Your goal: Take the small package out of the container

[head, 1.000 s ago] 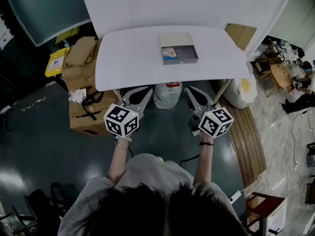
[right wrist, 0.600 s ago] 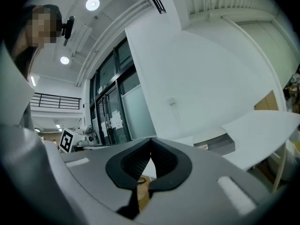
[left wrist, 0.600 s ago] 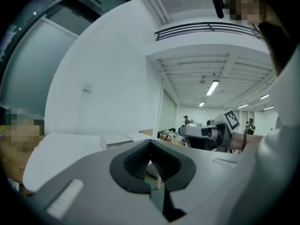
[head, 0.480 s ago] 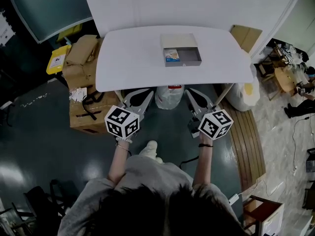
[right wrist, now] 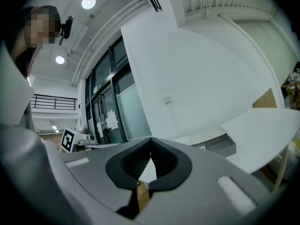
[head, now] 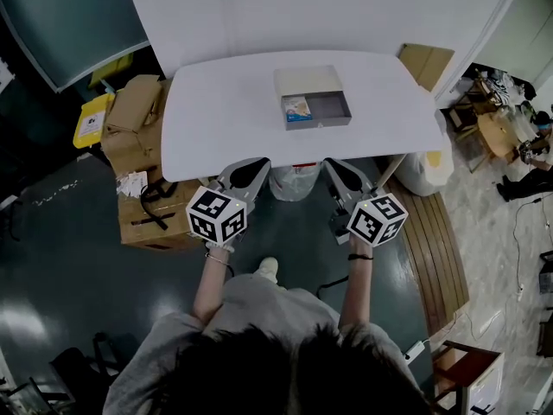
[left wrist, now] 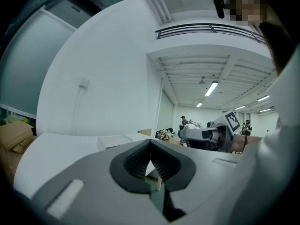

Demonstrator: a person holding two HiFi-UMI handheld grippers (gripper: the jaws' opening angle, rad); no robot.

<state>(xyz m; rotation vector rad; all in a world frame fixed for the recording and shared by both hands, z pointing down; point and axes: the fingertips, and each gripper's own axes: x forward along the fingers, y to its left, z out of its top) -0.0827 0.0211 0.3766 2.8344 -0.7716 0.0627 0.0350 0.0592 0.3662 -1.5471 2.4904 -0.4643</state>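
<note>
Hovering clenched and empty below the table (head: 216, 111) edge, left gripper (head: 253, 168) and right gripper (head: 336, 168) face the small package (head: 295, 109) up-frame, in the container's (head: 330, 107) left end, seemingly equidistant.

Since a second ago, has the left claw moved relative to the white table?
Yes. The left claw has come forward, closer to the near edge of the white table.

Grey shirt (head: 259, 314), dark wristbands (head: 361, 255), black-and-white marker cubes (head: 217, 215).
</note>
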